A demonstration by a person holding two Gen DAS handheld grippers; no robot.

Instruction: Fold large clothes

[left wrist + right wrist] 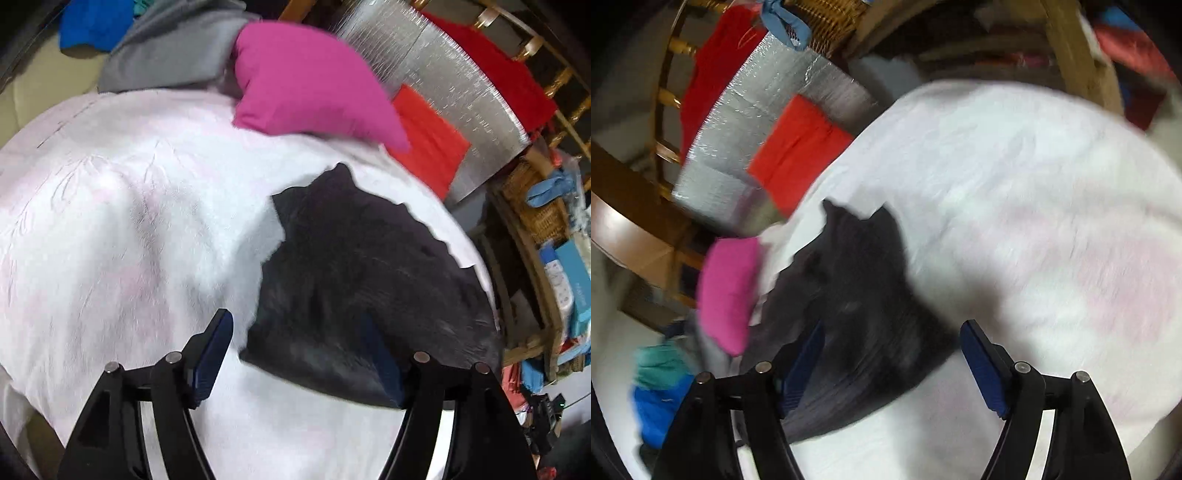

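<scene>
Left wrist view showed the left gripper (299, 354) with its two blue-padded fingers spread wide and nothing pinched between them. Under it lay a dark grey, soft cloth garment (369, 280), bunched up on a big white bed sheet with faint pink patches (122, 229). One finger hung over the white sheet and the other over the dark garment. Whether they touched the cloth could not be told. Farther back sat a bright pink pillow (310, 81), a light grey cloth (173, 55), a blue cloth (96, 22), a flat orange-red folded cloth (428, 144) and a shiny silver mat (443, 77). At the right edge stood a brown woven wicker basket (532, 206) with a light blue knotted rag (554, 188) hanging at it. What was inside the basket could not be seen.

Right wrist view was blurry. The right gripper (890, 365) was spread wide too, with empty space between its pads. The dark garment lay below, mostly under the left finger. The basket showed at the top, with the blue rag in front of it.
</scene>
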